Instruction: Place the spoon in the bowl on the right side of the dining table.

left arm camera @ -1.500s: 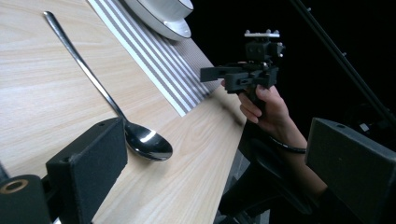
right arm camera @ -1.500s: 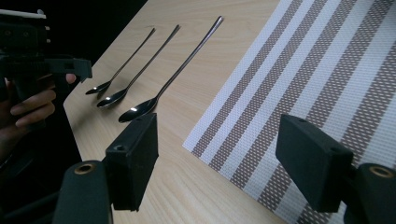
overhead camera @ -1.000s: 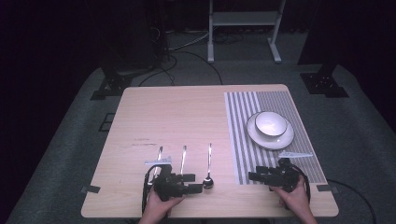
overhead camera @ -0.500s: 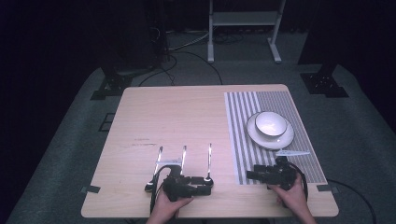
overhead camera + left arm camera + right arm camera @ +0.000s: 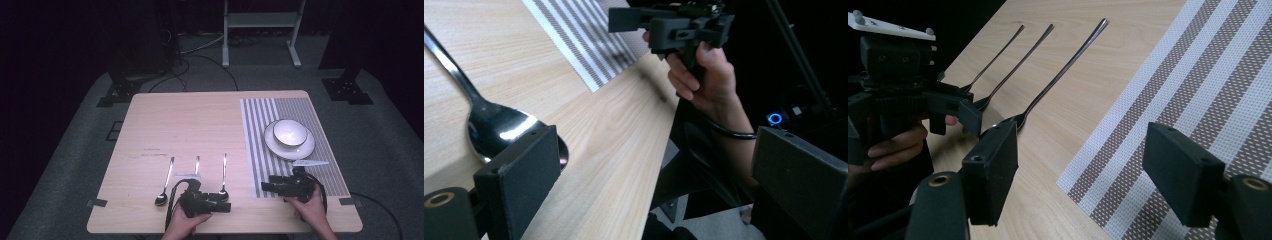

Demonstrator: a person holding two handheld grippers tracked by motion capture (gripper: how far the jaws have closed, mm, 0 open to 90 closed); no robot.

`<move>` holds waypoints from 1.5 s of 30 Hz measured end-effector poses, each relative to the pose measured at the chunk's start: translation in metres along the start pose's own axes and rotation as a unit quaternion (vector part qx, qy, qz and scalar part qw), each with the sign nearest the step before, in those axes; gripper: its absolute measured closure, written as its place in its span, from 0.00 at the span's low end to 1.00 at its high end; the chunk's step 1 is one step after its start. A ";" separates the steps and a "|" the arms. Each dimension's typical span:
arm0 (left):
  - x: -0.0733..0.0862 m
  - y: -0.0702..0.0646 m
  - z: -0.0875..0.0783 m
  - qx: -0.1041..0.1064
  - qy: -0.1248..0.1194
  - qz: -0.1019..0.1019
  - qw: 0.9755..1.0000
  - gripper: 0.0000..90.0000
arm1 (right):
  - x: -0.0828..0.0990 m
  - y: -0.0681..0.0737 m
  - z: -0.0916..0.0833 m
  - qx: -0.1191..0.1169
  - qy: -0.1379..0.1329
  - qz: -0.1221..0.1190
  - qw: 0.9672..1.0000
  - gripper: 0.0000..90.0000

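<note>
At the near bench edge, the left gripper has its jaws apart beside the right spoon, probably approaching to grasp it. The right gripper waits with jaws apart over the striped mat. Farther, the bowl sits on its plate.

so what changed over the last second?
The left gripper swung rightward along the near edge, its jaws now open beside the rightmost spoon. Nothing was grasped or released. The right gripper, the other spoons, the bowl and the placemat stayed put.
</note>
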State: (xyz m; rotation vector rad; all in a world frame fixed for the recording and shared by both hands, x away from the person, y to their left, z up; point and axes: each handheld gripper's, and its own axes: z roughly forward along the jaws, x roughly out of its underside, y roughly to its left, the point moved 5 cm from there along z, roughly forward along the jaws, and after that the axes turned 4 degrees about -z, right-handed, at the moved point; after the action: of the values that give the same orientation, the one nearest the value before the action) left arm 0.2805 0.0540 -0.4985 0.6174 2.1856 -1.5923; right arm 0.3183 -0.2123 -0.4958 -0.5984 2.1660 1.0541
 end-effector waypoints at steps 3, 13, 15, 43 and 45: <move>0.000 0.001 0.000 -0.002 0.001 -0.002 1.000 0.05 | 0.000 0.001 0.001 -0.001 0.001 -0.001 1.000 0.32; 0.007 0.007 0.005 -0.034 0.032 -0.011 0.999 0.05 | -0.004 0.006 0.007 -0.007 0.007 -0.008 1.000 0.32; 0.007 0.007 0.005 -0.034 0.032 -0.010 0.999 0.05 | -0.006 0.007 0.009 -0.009 0.010 -0.009 1.000 0.32; 0.007 0.008 0.003 -0.029 0.030 -0.013 0.999 0.05 | -0.035 0.018 0.053 -0.040 0.035 -0.021 0.998 0.34; 0.007 0.008 0.003 -0.029 0.029 -0.014 0.999 0.05 | -0.037 0.018 0.055 -0.041 0.034 -0.021 0.998 0.35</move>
State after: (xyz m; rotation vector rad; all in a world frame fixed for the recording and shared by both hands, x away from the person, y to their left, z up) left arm 0.2793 0.0542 -0.5093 0.6269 2.2830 -1.5367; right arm 0.3512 -0.1532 -0.4858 -0.7239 2.1673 1.1193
